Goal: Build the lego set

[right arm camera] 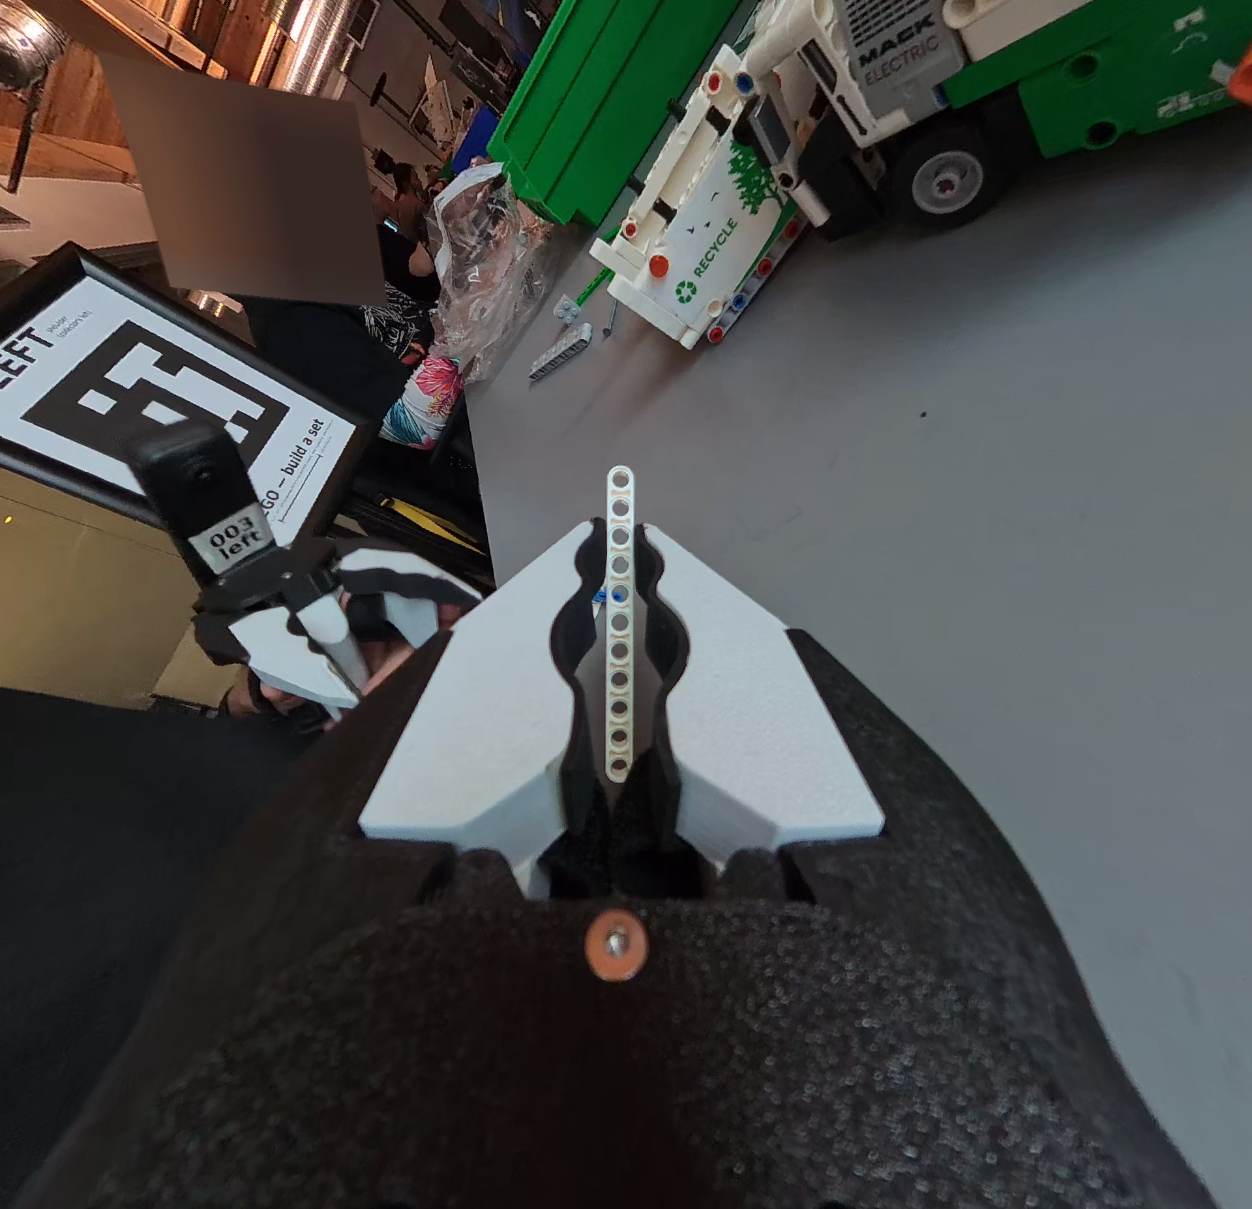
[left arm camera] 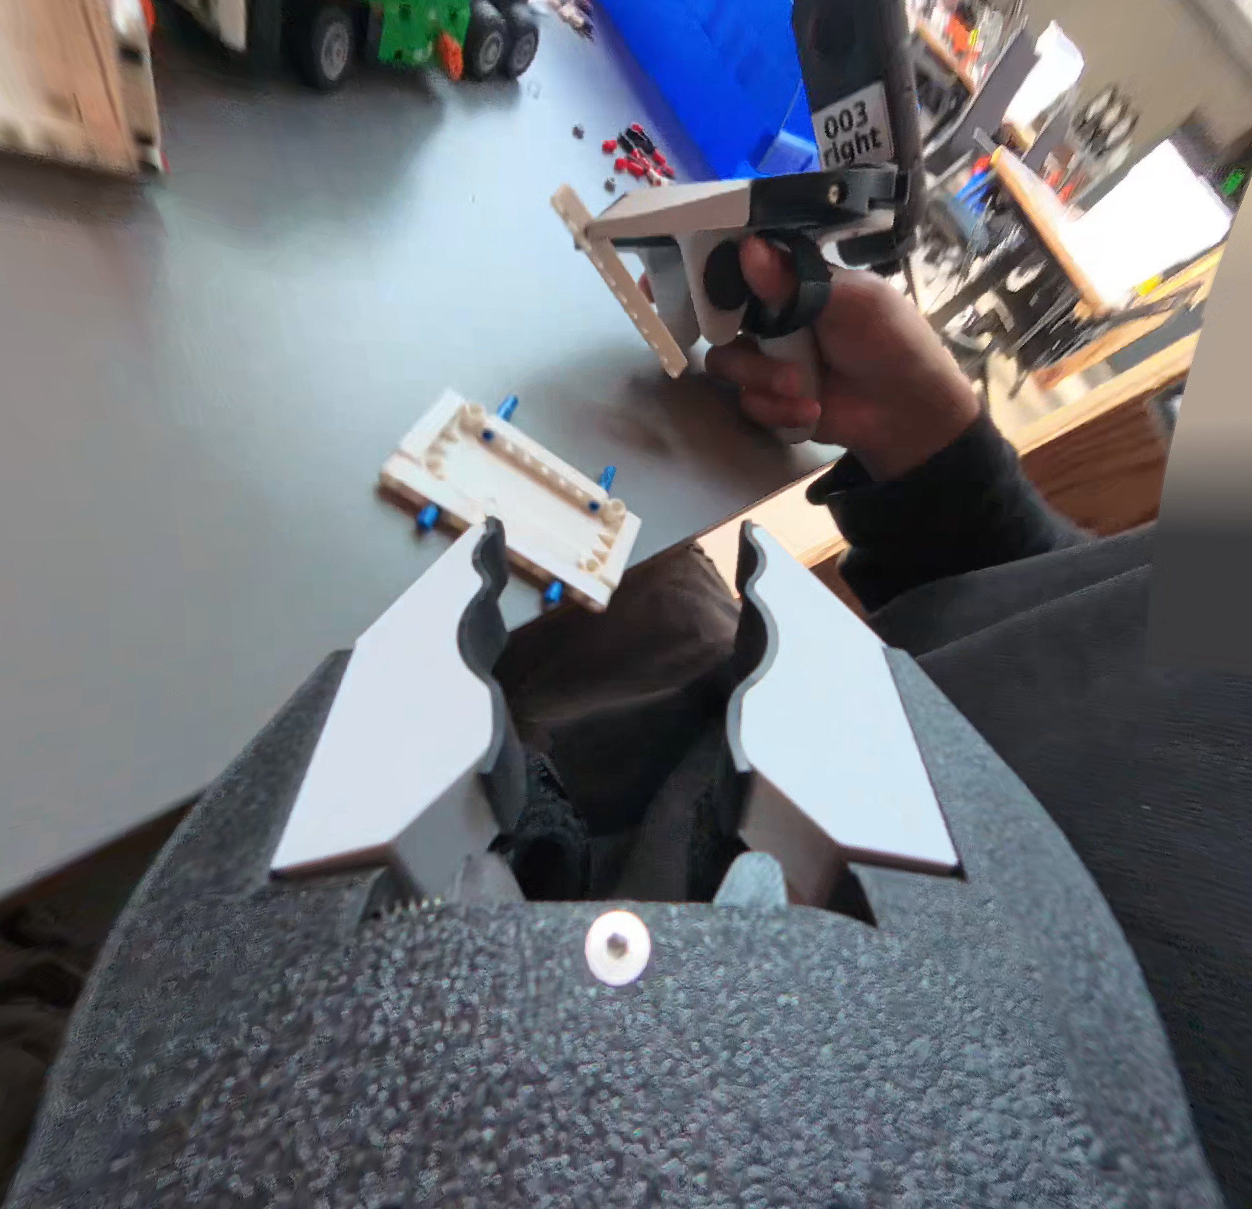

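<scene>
A flat white panel assembly [left arm camera: 508,506] with several blue pins sticking out of its sides lies on the grey table [left arm camera: 271,363] close to its near edge. My left gripper [left arm camera: 620,539] is open and empty, held just short of the assembly, over the table edge. My right gripper [right arm camera: 620,529] is shut on a long white beam with holes [right arm camera: 620,634], gripped across its middle so one end sticks out past the fingertips. In the left wrist view the right gripper [left arm camera: 596,228] holds that beam [left arm camera: 623,289] above the table, behind and to the right of the assembly.
A green and white lego truck [right arm camera: 948,92] and a separate white truck body [right arm camera: 704,228] stand at the back. There are also a green bin [right arm camera: 610,79], a blue bin [left arm camera: 711,45], a pile of small red pieces [left arm camera: 637,157], a grey beam [right arm camera: 559,353], a plastic bag [right arm camera: 481,262] and a framed sign [right arm camera: 135,397]. The left gripper's tips are roughly 12 cm from the right gripper's.
</scene>
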Tool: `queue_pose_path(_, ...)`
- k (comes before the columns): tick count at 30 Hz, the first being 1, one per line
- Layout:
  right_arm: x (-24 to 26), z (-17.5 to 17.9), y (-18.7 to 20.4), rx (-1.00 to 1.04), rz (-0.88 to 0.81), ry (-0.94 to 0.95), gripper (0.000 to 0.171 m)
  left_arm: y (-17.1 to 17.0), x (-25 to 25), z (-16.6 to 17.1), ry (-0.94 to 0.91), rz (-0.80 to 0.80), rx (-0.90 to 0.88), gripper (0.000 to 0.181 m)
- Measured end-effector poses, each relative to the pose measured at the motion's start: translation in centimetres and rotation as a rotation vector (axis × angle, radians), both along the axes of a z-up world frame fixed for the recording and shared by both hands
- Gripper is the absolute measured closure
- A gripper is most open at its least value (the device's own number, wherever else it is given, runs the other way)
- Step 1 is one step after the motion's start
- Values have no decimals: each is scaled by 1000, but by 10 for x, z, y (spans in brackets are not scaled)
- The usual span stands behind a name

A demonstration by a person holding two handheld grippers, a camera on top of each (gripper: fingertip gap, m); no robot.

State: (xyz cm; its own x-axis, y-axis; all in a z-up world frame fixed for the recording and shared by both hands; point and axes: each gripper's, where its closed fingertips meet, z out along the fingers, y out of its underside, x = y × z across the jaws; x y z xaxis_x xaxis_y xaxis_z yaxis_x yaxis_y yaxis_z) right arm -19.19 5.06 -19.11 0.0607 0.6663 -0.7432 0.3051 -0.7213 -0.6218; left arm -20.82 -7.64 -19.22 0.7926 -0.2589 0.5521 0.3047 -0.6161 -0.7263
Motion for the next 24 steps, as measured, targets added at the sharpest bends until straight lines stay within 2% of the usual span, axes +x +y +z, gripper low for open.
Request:
queue_pose_path(5,0,1,-3,11,18,5,165,-14,1,-30,-211,216,-121,131)
queue_pose_path(6,0,1,-4,12,20,7,165,-15,4,-37,-229,226,-162,113)
queue_pose_path(8,0,2,-5,13,28,12,165,-17,12,-39,-285,220,-193,106)
queue_pose_path(13,0,3,-8,13,47,18,166,1,17,-50,-509,307,-245,105)
queue_pose_path(15,1,3,-9,13,55,21,166,5,9,-58,-527,383,-266,122)
queue_pose_path(17,2,4,-10,7,56,27,166,5,6,-59,-623,433,-264,133)
queue_pose_path(20,2,5,-13,10,68,33,166,4,4,-58,-727,466,-258,137)
queue_pose_path(23,2,4,-15,20,78,31,166,1,10,-52,-728,444,-254,142)
queue_pose_path(24,3,4,-16,19,79,32,166,-1,13,-43,-758,413,-226,169)
